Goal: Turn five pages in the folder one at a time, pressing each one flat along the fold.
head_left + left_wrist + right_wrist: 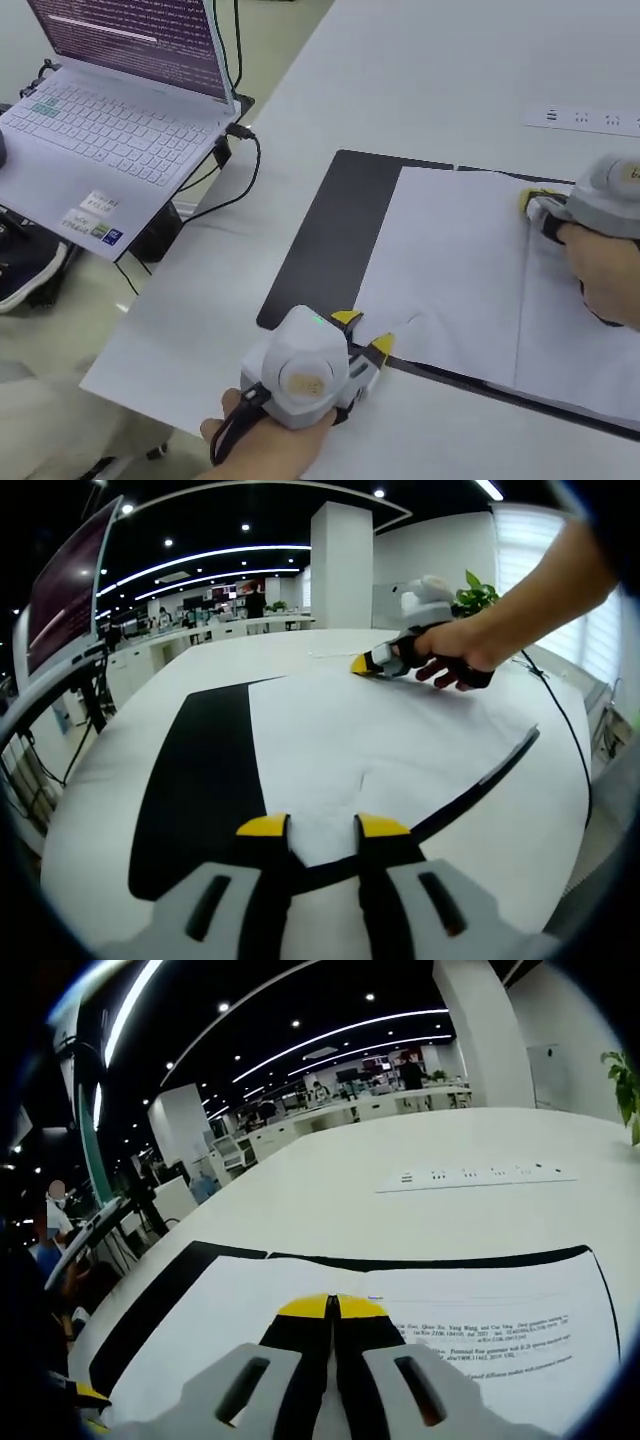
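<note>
The jaws of your right gripper (331, 1306) are pressed together, holding nothing, tips on the page (450, 270) by the fold (522, 290) at the right of the head view, likely to flatten it, while the jaws of your left gripper (322, 828) sit apart at the page's bottom edge, maybe steadying the black folder (330, 240) on the worktop (400, 80).

A long white table (420, 80) stands in an open-plan office. Curved light strips (220, 555) cross the dark ceiling. A white pillar (340, 565) rises beyond.
</note>
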### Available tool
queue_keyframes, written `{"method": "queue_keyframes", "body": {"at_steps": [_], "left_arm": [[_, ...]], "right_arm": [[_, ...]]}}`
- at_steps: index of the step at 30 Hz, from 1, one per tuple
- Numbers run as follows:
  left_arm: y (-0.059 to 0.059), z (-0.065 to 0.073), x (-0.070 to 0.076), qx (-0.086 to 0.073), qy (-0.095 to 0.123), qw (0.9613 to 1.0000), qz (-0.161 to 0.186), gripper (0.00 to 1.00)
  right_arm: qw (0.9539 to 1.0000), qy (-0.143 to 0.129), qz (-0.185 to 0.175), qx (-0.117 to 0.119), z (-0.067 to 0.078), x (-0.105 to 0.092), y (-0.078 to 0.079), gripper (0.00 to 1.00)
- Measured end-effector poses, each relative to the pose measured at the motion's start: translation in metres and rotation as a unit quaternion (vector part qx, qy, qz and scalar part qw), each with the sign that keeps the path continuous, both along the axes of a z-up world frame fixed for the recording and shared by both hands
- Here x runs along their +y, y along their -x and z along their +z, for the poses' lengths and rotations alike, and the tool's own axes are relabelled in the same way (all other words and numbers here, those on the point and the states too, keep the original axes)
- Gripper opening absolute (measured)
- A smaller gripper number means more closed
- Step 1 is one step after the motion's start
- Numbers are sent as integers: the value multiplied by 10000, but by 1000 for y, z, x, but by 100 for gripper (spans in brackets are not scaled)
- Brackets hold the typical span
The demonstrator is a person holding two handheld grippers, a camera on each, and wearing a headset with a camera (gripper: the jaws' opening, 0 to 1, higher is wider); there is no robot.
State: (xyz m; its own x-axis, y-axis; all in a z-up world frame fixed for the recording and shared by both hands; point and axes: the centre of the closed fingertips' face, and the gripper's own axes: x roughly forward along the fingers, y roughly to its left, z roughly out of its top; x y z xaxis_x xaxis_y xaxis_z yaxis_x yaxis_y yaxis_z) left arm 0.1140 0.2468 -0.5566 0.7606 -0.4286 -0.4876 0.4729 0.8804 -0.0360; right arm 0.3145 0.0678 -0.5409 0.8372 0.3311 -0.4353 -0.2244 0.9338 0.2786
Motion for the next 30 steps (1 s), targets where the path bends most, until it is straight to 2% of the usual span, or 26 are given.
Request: {"method": "queue_keyframes", "body": {"at_steps": [3, 7, 30], "left_arm": [[0, 0, 0, 12, 0, 10000, 5, 24], [0, 0, 0, 24, -8, 10000, 5, 24], [0, 0, 0, 73, -73, 9999, -28, 24]], "right_arm": [[10000, -89, -5, -8, 3, 4, 15, 0], [9999, -113, 90, 3, 2, 9, 28, 0], [9991, -390, 127, 133, 3, 16, 88, 0]]}}
